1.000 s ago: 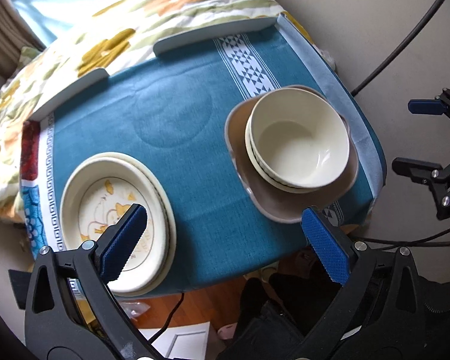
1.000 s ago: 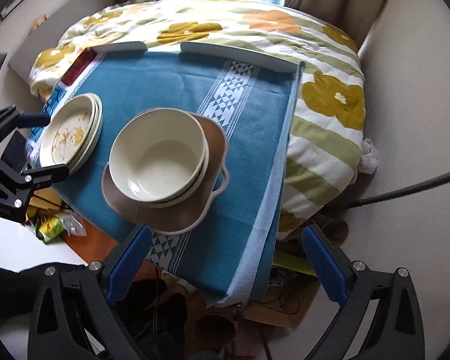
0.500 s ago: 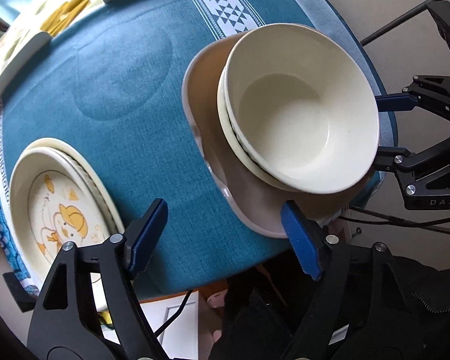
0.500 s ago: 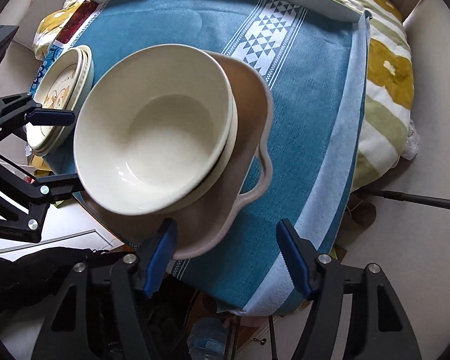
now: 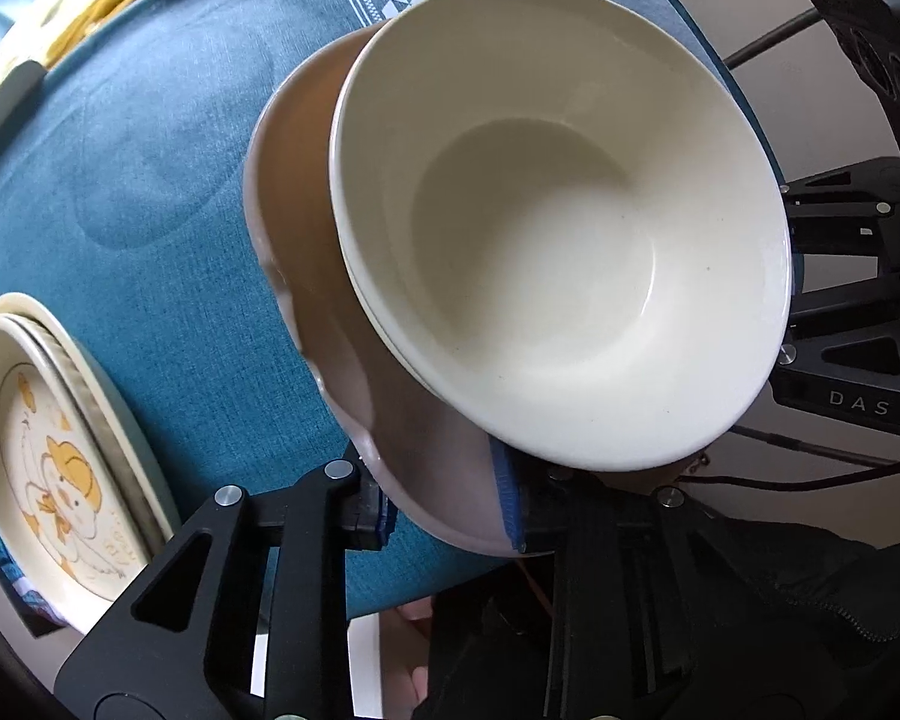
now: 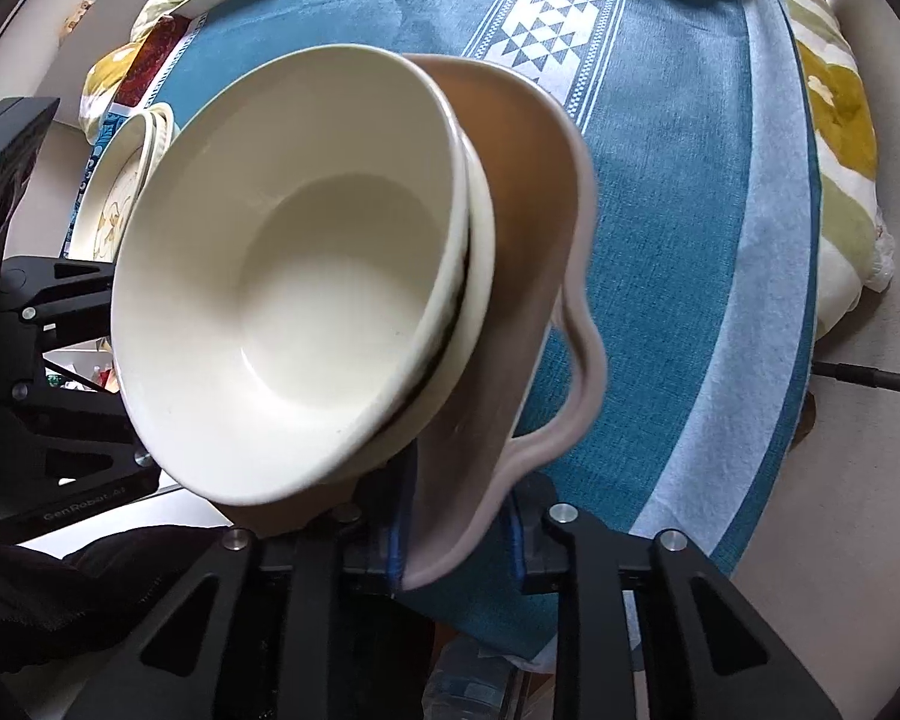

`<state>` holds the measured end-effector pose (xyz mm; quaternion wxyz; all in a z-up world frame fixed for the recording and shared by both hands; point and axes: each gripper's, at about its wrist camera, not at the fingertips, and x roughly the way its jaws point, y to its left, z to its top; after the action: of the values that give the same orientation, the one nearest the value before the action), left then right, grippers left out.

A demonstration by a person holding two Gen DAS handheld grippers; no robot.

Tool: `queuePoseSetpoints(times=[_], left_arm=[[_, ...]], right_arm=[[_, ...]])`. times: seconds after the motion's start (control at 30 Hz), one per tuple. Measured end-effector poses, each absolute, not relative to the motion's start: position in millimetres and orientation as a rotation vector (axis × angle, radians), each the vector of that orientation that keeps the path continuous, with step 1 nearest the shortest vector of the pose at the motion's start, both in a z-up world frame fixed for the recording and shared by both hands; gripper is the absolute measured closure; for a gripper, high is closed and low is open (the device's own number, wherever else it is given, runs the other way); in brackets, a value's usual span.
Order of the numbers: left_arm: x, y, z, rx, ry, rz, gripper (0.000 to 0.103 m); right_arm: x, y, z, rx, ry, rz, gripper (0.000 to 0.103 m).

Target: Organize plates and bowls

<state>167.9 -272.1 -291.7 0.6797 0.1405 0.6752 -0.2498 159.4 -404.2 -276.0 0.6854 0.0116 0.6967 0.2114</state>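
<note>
Two claws pinch the brown dish (image 5: 306,276) at its near rim: the left claw (image 5: 450,510) and the right claw (image 6: 456,546), both nearly closed on it. Stacked bowls (image 6: 282,276) sit loose inside; uneven lifting could slide them onto the tabletop (image 6: 678,228).

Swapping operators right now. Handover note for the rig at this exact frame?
Left gripper: shut on the near rim of the brown handled dish.
Right gripper: shut on the same dish's rim, close to its loop handle.
Two nested cream bowls sit in the dish; the stack looks tilted.
Duck-print plates are stacked on the blue cloth, left of the dish.
Done: bowls nested, plates stacked, dish gripped by both grippers.
Left: probably carry the dish to its spot, keep it level, then release.
</note>
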Motion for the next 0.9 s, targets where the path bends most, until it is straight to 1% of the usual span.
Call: queuePoseSetpoints(times=[0.5, 0.9], left_arm=[[156, -280, -282, 0.338, 1.418, -0.585, 0.081], [158, -274, -255, 0.324, 1.325, -0.532, 0.081]], right_arm=[[154, -399, -266, -0.074, 1.449, 0.476, 0.086], [158, -395, -242, -0.149, 1.360, 0.468, 0.086]])
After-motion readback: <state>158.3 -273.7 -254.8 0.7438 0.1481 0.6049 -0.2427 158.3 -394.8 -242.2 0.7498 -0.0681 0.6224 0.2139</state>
